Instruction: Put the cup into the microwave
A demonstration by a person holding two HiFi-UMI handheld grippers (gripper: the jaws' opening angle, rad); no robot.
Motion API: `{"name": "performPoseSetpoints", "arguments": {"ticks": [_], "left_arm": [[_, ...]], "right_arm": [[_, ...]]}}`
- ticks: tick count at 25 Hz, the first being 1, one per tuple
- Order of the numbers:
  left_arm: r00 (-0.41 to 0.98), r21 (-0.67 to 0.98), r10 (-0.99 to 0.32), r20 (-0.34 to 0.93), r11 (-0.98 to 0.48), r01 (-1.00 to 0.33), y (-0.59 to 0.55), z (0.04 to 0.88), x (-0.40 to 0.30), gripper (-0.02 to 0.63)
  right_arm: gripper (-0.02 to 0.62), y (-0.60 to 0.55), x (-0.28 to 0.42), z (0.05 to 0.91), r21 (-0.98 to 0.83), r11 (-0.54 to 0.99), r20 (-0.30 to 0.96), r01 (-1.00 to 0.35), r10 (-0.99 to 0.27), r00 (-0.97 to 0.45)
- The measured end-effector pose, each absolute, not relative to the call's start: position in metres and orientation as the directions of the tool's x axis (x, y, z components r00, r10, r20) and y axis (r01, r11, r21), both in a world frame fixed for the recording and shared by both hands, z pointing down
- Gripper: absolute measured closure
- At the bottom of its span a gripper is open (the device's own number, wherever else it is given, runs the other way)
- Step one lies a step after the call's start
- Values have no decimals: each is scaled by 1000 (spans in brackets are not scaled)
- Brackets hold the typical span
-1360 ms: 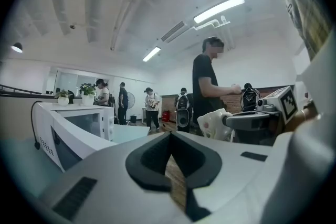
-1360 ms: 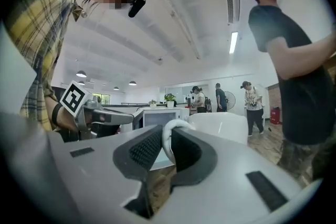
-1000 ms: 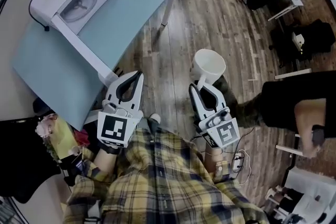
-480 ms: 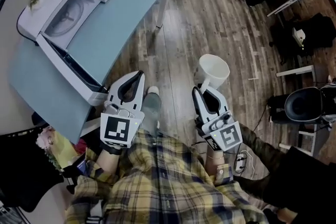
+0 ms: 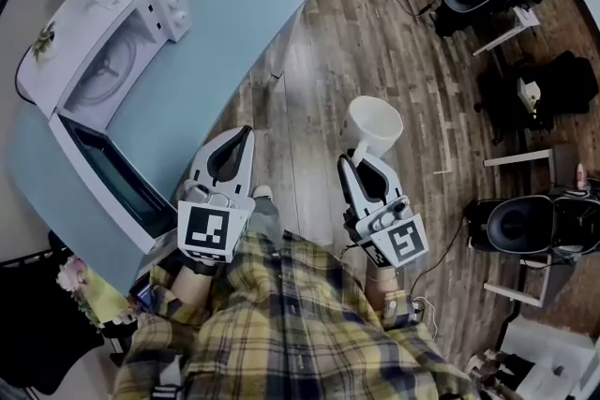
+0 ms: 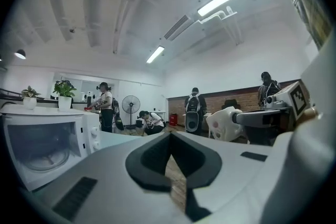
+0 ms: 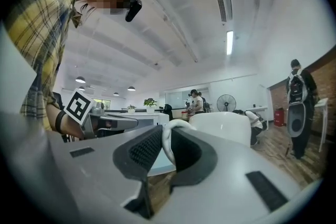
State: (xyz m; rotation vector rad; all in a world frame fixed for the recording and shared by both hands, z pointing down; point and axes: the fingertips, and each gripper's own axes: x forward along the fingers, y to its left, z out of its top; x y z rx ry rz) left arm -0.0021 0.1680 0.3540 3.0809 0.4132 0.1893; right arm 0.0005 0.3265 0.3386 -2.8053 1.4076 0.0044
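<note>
Gaping microwave (image 5: 98, 51) on table (image 5: 244, 5); right tongs (image 5: 361, 156) grip cup (image 5: 375, 122).

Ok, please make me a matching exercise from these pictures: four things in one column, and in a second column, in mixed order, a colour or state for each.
Things
1. cup
2. microwave door
3. left tool
4. table

Colours and states
A. light blue
B. shut, with nothing in it
C. held by its handle in the right tool
D. open

Pairs: 1-C, 2-D, 3-B, 4-A
</note>
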Motion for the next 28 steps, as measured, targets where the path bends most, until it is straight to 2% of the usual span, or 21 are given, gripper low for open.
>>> {"name": "performPoseSetpoints", "arguments": {"ticks": [10,28], "left_arm": [[976,52,167,139,-985,161,130,366,35,614],[982,76,-125,143,-988,-137,38,373,23,614]], "right_arm": [[540,275,60,345,-11,-496,3,-868,-868,496],[538,123,82,347,1,-98,41,-995,-994,98]]}}
